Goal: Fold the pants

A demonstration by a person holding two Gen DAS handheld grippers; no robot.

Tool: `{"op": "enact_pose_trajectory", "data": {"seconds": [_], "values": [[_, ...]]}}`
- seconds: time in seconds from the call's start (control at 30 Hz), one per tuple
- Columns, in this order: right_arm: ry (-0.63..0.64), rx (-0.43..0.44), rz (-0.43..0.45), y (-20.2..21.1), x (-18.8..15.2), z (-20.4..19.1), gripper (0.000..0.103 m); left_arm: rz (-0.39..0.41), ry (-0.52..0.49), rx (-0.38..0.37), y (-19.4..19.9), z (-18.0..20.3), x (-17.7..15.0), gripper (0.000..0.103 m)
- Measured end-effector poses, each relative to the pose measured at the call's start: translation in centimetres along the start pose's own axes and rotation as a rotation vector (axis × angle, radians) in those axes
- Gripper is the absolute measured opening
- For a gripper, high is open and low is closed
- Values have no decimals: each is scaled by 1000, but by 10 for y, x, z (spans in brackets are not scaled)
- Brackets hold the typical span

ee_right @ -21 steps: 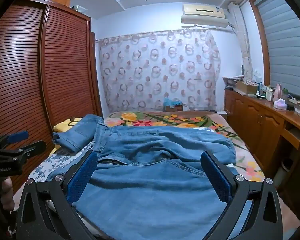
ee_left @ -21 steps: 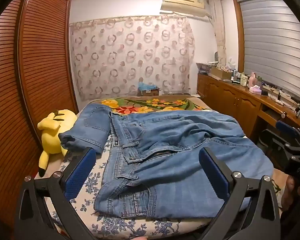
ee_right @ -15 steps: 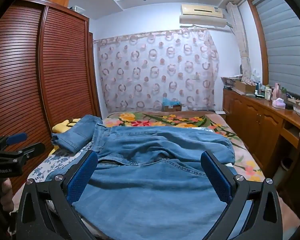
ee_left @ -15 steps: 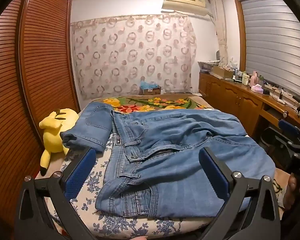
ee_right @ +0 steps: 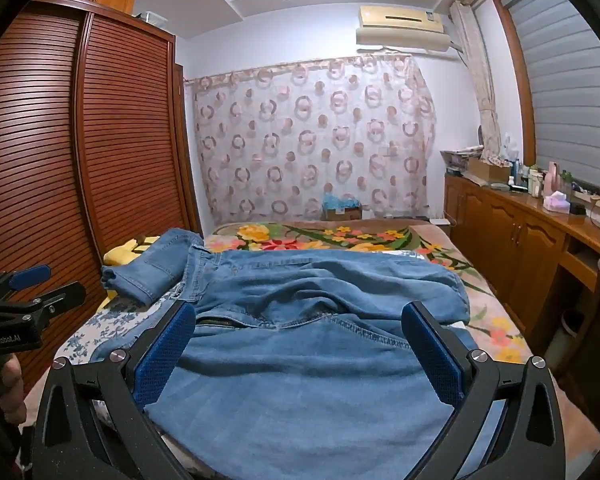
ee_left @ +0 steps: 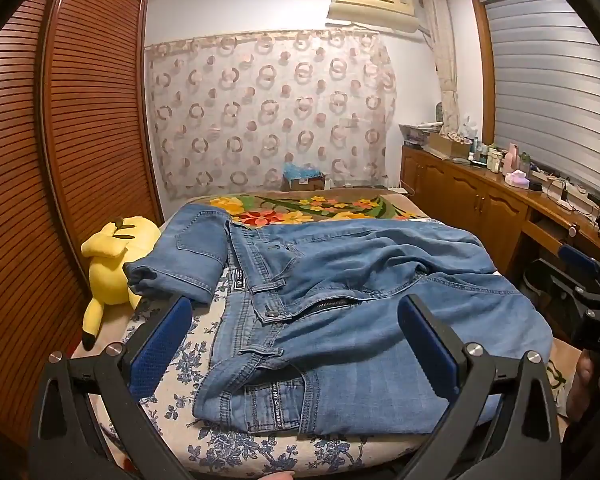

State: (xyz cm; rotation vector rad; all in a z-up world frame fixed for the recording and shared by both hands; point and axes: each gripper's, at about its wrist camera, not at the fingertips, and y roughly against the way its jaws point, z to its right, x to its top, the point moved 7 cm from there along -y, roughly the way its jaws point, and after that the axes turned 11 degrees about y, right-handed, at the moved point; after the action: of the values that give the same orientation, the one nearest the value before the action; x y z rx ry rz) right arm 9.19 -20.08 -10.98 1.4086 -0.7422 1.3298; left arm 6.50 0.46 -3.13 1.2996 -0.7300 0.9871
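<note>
Pants: blue denim jeans [ee_left: 340, 304] lie rumpled across the near bed, one leg flipped far left.
Grippers: left gripper [ee_left: 296, 344] and right gripper [ee_right: 300, 356] gape wide, empty.
Progress: folding barely begun, I judge.

The left tool [ee_right: 32, 316], at nine o'clock in the right wrist view, bears white lettering "GenRobot.AI" on its black body. The right tool [ee_left: 592, 320], at three o'clock in the left wrist view, shows "DAS", cut off at the edge. Print on the jeans [ee_left: 340, 300] waistband tapes is too small to read.
</note>
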Motion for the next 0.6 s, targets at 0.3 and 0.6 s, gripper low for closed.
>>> {"op": "enact_pose_trajectory", "data": {"seconds": [0.3, 0.6], "values": [[0, 0, 2, 0, 0, 0, 103, 0, 1, 1, -2, -4, -2, 103], [0, 0, 2, 0, 0, 0, 103, 1, 1, 2, -2, -3, -2, 103]]}}
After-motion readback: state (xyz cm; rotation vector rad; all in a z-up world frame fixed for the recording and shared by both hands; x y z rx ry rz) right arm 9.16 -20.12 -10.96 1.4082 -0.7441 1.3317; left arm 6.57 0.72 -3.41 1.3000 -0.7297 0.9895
